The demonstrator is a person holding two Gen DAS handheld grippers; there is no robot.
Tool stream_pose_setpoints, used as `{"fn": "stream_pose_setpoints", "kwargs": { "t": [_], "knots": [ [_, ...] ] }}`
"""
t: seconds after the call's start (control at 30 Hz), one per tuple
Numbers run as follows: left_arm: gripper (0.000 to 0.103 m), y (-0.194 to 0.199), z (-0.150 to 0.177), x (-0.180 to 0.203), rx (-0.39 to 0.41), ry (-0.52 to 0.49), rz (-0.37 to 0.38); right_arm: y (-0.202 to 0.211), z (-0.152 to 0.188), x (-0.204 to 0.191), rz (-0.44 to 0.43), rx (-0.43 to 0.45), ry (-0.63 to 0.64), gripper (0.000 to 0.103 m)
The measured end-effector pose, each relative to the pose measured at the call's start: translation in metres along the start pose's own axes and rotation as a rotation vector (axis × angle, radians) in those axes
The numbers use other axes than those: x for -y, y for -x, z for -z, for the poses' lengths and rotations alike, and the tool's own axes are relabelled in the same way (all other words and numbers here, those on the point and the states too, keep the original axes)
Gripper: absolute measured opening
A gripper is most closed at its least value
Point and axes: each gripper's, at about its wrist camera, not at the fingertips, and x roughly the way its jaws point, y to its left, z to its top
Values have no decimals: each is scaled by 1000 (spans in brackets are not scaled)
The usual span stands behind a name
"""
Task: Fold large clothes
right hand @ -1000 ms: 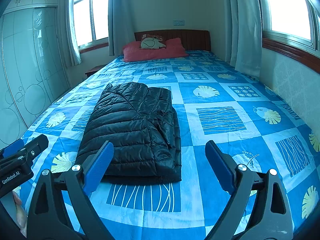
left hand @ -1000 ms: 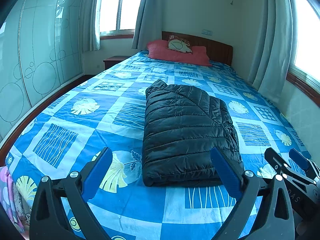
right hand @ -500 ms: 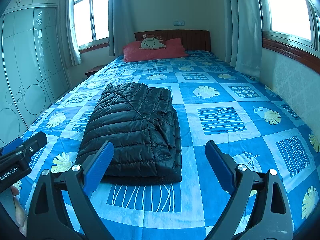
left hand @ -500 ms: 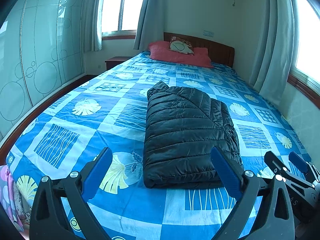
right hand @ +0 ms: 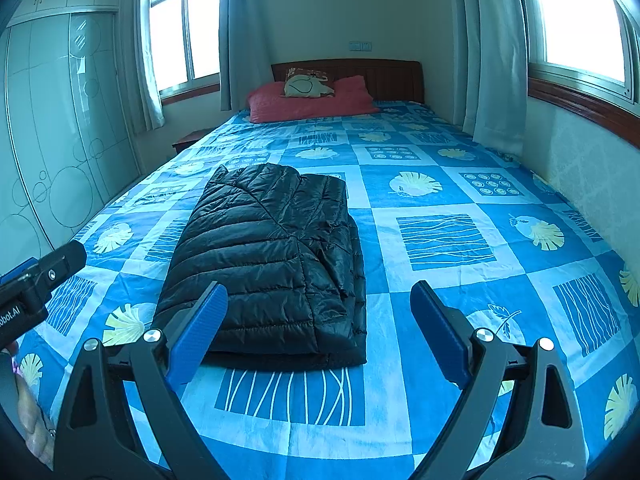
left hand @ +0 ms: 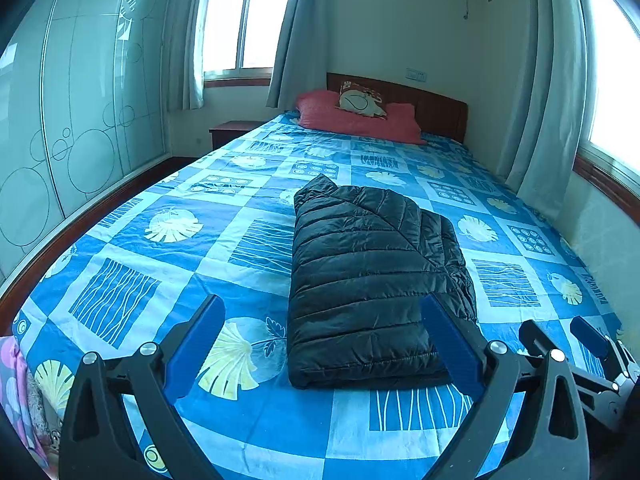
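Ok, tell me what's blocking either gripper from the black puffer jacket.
Nothing visible. Only bare bedsheet lies between the open left gripper, the open right gripper and the folded puffer jacket.

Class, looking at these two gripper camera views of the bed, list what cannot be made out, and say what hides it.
- Black puffer jacket, underside and inner layers: hidden by its own top layer, both views.
- Jacket's near right corner: covered by the left gripper finger, left view.
- Cushion picture: too small.
- Pink item: cut off by the left edge.
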Motion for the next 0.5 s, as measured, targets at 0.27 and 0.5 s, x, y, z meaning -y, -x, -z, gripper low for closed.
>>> {"fn": "stream_pose_setpoints", "kwargs": {
  "t": [0.27, 0.5],
  "knots": [
    [98, -5, 3, 1, -10, -9, -10, -6, 2, -2, -2, -12, 7, 93],
    [98, -13, 6, -2, -14, -32, -41, -13, 6, -2, 3, -24, 12, 93]
  ]
}}
